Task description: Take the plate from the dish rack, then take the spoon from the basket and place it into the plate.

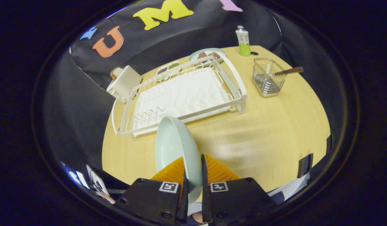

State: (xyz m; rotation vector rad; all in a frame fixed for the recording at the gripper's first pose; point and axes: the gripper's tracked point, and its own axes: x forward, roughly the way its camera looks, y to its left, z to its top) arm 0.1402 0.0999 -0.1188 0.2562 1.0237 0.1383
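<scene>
plate (176,147): pale, on edge, clamped in tool (193,185) | spoon (287,71): in basket (267,78)

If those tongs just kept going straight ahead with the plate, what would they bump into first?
Probably the white dish rack. The tongs are shut on the pale plate, held on edge, and the rack's near rail lies just beyond its far rim; depth is hard to judge.

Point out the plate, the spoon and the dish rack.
plate (173,142): gripper view, on its inner face, rim clamped between the gripper (193,183) fingers.
spoon (289,71): gripper view, on its handle above the basket.
dish rack (184,94): gripper view, on its tray floor.
</scene>
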